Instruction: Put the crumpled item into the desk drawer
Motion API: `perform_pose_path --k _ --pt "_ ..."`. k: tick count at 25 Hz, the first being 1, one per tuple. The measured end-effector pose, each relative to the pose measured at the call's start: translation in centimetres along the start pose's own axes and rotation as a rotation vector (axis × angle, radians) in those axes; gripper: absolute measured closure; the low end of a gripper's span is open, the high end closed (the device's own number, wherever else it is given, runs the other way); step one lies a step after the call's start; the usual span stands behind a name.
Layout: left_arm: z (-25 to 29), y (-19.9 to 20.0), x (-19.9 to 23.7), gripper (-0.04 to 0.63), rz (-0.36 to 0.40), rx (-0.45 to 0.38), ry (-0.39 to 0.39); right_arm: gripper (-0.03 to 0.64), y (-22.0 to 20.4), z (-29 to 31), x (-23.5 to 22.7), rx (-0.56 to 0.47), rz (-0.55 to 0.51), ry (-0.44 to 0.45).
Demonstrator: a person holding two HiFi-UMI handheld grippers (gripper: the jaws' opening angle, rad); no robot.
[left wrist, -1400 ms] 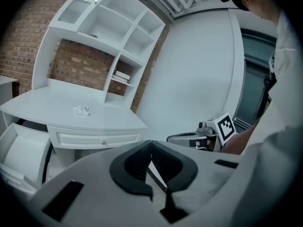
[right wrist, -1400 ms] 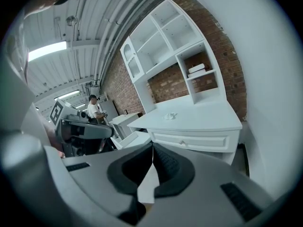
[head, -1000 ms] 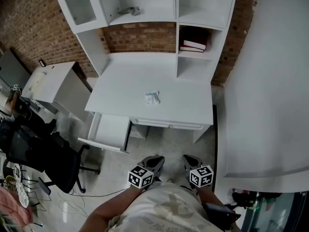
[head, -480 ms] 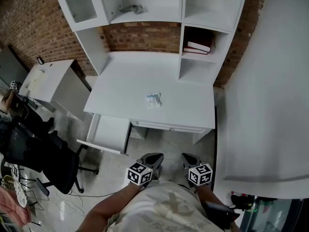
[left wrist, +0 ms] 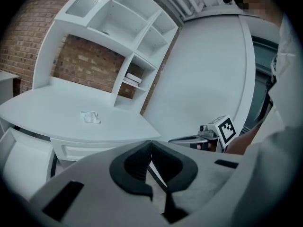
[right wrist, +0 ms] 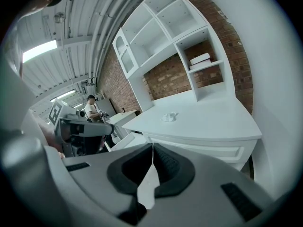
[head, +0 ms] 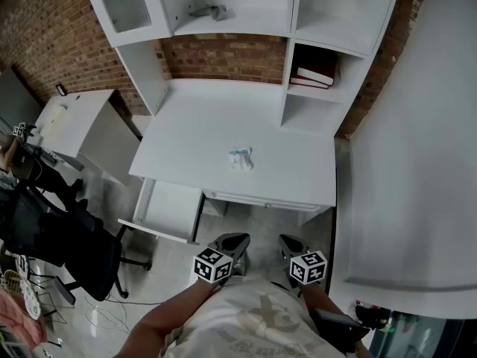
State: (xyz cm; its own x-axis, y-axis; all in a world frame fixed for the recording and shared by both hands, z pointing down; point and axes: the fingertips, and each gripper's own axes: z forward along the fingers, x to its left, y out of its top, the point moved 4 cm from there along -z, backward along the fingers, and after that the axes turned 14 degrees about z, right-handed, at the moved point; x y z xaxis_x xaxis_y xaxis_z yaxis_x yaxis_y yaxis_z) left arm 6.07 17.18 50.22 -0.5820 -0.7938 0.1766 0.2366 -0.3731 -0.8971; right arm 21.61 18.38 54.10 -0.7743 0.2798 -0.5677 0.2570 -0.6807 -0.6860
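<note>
The crumpled item near the desk's front edge is too small to tell what it is made of. The drawer sticks out at the desk's front left corner, and its back part is hidden under the desktop. A grey thing on the top shelf is too small to name. The books sit in shadow, so their number is unclear. The shelf unit is cut off by the top edge.
</note>
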Motion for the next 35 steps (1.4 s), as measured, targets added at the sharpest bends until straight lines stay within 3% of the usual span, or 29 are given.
perform_pose_path --k 25,35 --pt "4.2 5.0 9.3 0.574 0.057 -0.034 -0.103 0.594 6.3 6.6 -0.1 -0.045 0.008 -0.073" --pt "4.7 5.2 12.1 0.574 0.059 -0.032 -0.133 0.592 7.2 8.5 0.0 -0.052 0.025 -0.120"
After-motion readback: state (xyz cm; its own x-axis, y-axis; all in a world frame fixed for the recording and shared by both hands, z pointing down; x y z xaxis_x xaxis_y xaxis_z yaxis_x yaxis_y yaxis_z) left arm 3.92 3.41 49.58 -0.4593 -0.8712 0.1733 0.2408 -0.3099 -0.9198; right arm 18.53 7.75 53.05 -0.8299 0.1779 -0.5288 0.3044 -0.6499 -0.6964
